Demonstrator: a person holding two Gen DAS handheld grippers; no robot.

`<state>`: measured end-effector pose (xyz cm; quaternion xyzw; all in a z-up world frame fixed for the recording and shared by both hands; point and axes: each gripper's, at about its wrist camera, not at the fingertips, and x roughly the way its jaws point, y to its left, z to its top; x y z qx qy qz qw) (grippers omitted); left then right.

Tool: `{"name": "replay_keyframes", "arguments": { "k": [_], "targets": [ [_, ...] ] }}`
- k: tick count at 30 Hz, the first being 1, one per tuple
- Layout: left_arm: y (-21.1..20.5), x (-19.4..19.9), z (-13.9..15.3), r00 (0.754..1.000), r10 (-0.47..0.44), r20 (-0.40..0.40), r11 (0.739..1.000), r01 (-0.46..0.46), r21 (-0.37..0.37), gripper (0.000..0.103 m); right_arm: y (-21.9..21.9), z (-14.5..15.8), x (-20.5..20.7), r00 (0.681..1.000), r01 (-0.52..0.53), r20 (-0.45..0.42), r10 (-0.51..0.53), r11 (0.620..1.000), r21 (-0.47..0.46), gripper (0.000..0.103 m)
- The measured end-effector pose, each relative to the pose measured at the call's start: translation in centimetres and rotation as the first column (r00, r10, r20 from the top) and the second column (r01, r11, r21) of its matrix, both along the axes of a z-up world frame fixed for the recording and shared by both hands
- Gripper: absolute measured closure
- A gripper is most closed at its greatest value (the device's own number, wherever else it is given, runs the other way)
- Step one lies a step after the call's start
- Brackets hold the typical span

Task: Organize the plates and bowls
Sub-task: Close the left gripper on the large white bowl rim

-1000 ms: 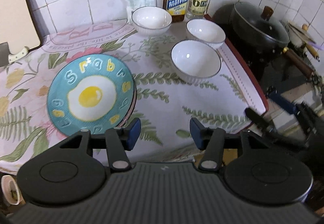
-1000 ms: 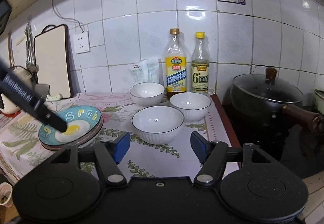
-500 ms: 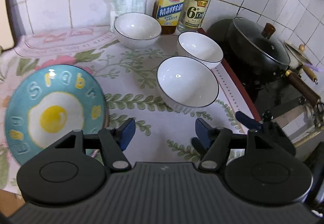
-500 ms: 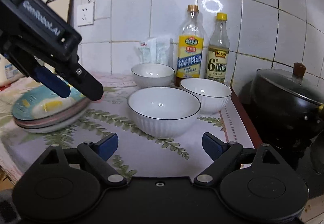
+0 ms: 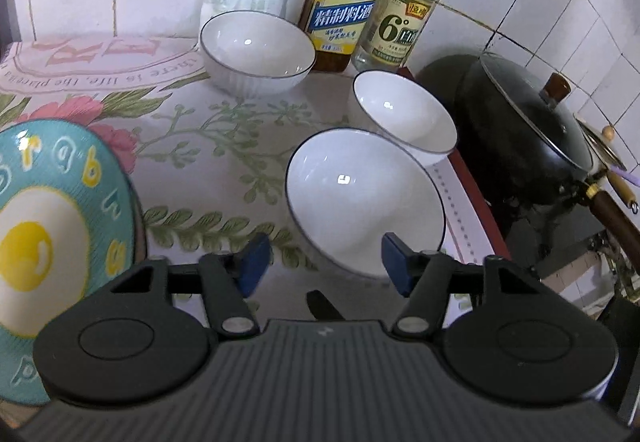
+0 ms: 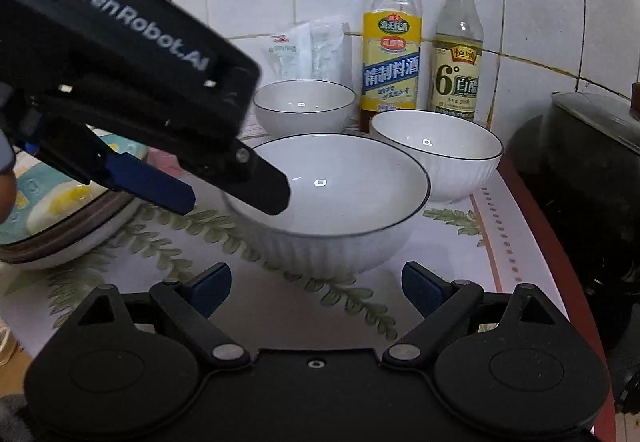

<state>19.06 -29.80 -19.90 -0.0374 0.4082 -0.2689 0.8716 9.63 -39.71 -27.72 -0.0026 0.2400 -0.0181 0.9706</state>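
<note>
Both hand-held grippers are closing in on the nearest white ribbed ceramic bowl with the thin dark rim (image 6: 332, 202), which a second ago sat well ahead of them and is now filling the lower middle of each view. The left gripper (image 5: 326, 264) is hanging over the bowl's near-left rim with its jaws partly spread; they have just been narrowing, with nothing pinched. The right gripper (image 6: 316, 288) is lined up just in front of the bowl, jaws spread wide and empty. Whether one left jaw is already dipping inside the rim is hard to tell through the fisheye. The bowl is resting on the floral-clothed tabletop (image 5: 224, 170), beside the turquoise fried-egg plate (image 5: 44, 218) and two more white bowls (image 5: 256, 50), so a first pick-up for stacking seems close.
</note>
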Motion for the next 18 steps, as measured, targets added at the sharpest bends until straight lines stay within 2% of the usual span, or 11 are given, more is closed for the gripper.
{"name": "replay_keyframes", "arguments": {
  "k": [3,7,11,15,18],
  "targets": [
    [-0.5,0.9,0.0,1.000,0.005,-0.013,1.000,-0.005,0.003,0.063,-0.5,0.2,1.0,1.000,0.019,0.000,-0.019,0.999,0.042,0.009],
    [-0.8,1.4,-0.2,1.000,0.018,0.001,0.999,-0.018,0.037,0.072,-0.7,0.2,2.0,1.000,0.016,-0.003,-0.016,0.998,0.058,0.008],
    [0.0,1.8,-0.5,0.999,0.033,-0.007,0.999,-0.033,-0.002,0.075,-0.5,0.1,2.5,1.000,0.023,-0.001,-0.023,0.999,0.048,0.007],
    [0.2,2.5,-1.5,0.996,0.039,-0.083,0.999,-0.041,-0.018,0.080,-0.4,-0.2,2.4,1.000,0.025,0.005,-0.025,0.998,0.059,0.005],
    [0.1,2.2,-1.4,0.997,0.029,-0.070,1.000,-0.030,-0.002,0.081,-0.4,-0.4,2.6,0.999,0.032,0.014,-0.033,0.998,0.057,0.006]
  ]
}}
